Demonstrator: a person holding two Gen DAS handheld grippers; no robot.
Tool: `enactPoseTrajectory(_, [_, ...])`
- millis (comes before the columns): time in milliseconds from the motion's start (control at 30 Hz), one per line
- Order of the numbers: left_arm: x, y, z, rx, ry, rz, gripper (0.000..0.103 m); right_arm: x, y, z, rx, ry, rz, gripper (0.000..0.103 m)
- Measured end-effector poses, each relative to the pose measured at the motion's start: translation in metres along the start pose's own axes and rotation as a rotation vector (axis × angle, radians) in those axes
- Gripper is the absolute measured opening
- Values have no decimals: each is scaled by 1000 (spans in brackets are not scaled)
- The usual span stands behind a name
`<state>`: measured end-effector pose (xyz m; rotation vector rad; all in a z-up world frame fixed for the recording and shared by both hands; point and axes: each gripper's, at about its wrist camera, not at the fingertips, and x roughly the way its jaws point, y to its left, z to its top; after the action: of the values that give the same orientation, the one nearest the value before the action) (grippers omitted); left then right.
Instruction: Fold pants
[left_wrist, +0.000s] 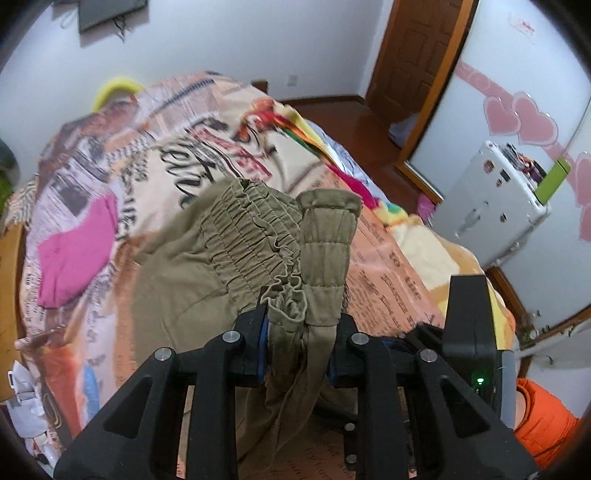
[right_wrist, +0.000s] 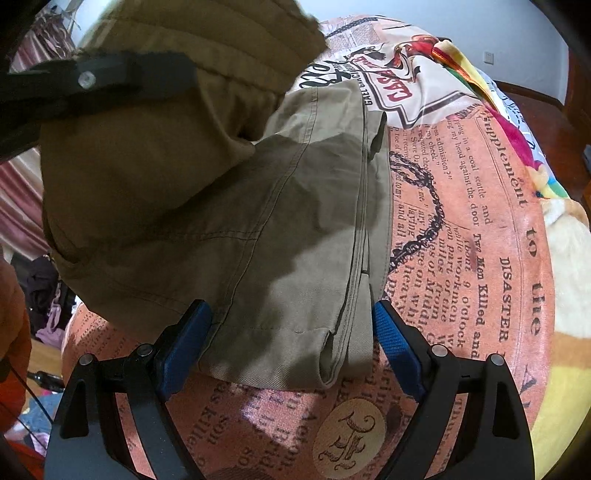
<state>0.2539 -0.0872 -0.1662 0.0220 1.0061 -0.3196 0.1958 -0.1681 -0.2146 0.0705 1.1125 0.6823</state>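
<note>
Olive-khaki pants (left_wrist: 240, 236) lie on a bed with a newspaper-print blanket (left_wrist: 155, 140). My left gripper (left_wrist: 297, 332) is shut on the bunched elastic waistband and a cuffed end (left_wrist: 328, 221), holding them raised above the bed. In the right wrist view the folded legs of the pants (right_wrist: 295, 236) lie flat on the blanket (right_wrist: 480, 221). My right gripper (right_wrist: 291, 332) is open, its blue pads either side of the near folded edge of the pants. The left gripper's black finger (right_wrist: 96, 81) shows at upper left, with lifted cloth draped under it.
A pink garment (left_wrist: 77, 254) lies on the bed's left side. A white box (left_wrist: 487, 199) stands by a wardrobe with heart stickers at the right. A wooden door (left_wrist: 417, 55) and brown floor lie beyond the bed. An orange sleeve (left_wrist: 543, 424) is at bottom right.
</note>
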Motion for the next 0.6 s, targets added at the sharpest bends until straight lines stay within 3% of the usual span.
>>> enactPoseTrajectory(167, [17,-5,-6,16,75,-15,26,0,-1,0,1,0,1,88])
enactPoseTrajectory(267, [19,-1,-7,-8,104,-81,40,-1,-2,0,8,-5,5,88])
enactPoseTrajectory(333, [16,4,-7,-43,110,-145,61,-1,-2,0,13,-1,7,89])
enactPoseTrajectory(367, [12,7,-7,-64,92,-161,66,-1,-2,0,14,-4,6,89])
enactPoseTrajectory(400, [7,9,-7,-77,71,-155,70,-1,-2,0,13,-5,5,89])
enactPoseTrajectory(600, [-9,33,0,-121,10,-57,71,-3,-3,0,35,-17,7,89])
